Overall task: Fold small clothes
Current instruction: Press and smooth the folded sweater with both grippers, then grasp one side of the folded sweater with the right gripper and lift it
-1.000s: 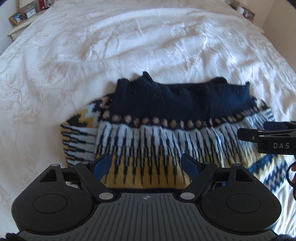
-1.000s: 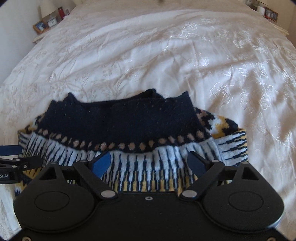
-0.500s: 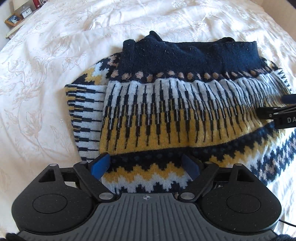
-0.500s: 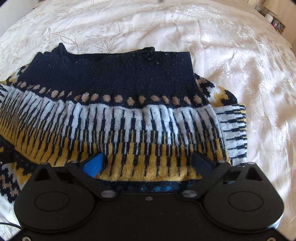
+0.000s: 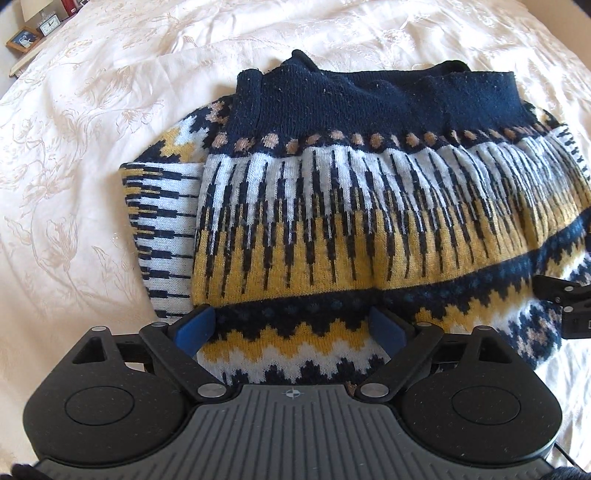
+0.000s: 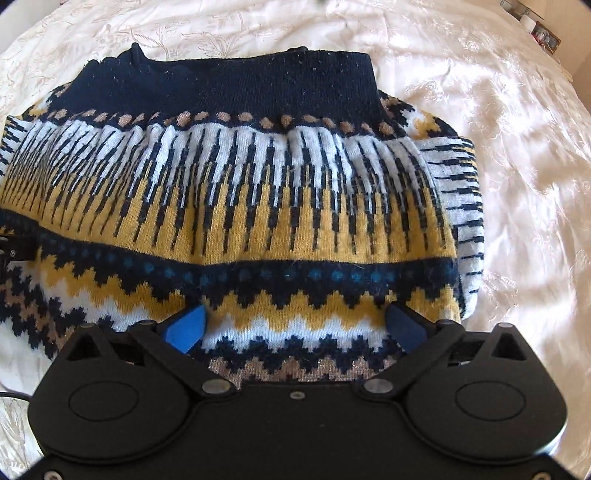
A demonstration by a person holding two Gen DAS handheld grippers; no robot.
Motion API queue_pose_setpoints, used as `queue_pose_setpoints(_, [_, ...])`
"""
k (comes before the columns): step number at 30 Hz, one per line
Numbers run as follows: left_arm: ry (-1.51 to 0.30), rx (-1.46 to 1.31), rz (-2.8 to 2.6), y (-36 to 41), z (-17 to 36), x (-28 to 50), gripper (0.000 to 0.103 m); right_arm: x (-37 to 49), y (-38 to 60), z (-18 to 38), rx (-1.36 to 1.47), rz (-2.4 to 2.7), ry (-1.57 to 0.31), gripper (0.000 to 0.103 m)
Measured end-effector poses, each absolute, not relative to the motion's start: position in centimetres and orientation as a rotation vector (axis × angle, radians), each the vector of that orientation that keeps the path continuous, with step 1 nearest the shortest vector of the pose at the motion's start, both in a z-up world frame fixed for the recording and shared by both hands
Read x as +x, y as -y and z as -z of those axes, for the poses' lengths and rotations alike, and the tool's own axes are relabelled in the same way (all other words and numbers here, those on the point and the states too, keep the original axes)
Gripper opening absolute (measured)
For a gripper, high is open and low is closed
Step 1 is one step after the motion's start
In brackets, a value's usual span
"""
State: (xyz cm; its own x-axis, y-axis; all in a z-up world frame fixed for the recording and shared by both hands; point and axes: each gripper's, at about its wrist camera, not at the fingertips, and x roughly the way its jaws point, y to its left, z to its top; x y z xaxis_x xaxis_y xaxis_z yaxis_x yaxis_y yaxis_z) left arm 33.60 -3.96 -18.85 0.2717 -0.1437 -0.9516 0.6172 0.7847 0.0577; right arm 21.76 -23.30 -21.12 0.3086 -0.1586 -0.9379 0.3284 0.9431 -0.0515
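free: bare bedspread point(image 5: 92, 155) left and top of left view, right side of right view | blocked: folded sweater point(image 5: 351, 206) fills frame centre | obstacle: right gripper point(image 5: 565, 306) at right edge | clutter: picture frame point(image 5: 23, 38), clock point(image 5: 50, 26) upper left corner

This is a bedroom in a home. A big bed point(image 5: 110, 155) fills most of both views, and it has a soft white cover with a flower pattern on it. By the far corner of the bed is a little table point(image 5: 22, 64) with a small clock point(image 5: 49, 26) and a framed photo point(image 5: 23, 38) on it, and in the right wrist view some small jars point(image 6: 529, 23) sit on a ledge on the other side.
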Motion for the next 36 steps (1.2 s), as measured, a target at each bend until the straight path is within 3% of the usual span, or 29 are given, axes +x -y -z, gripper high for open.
queue_pose_setpoints(9, [-1.218, 0.463, 0.462, 4.9, 17.8, 33.3, 0.096, 21.2, 25.0, 21.3, 0.206, 0.283, -1.18, 0.103])
queue_pose_setpoints(20, [-1.185, 0.32, 0.445, 7.7, 13.4, 30.4, 0.096, 16.2, 30.4, 16.9, 0.462, 0.249, -1.03, 0.102])
queue_pose_setpoints(32, [-1.248, 0.361, 0.347, 13.4, 18.0, 31.5, 0.096, 12.9, 36.6, 17.6, 0.64, 0.274, -1.03, 0.102])
queue_pose_setpoints(34, [-1.286, 0.37, 0.322, 13.6, 19.5, 32.0, 0.103, 12.8, 37.6, 18.1, 0.669, 0.269, -1.033, 0.102])
queue_pose_setpoints(36, [-1.298, 0.36, 0.307, 13.5, 20.4, 32.3, 0.103, 13.0, 38.5, 18.6, 0.703, 0.256, -1.037, 0.102])
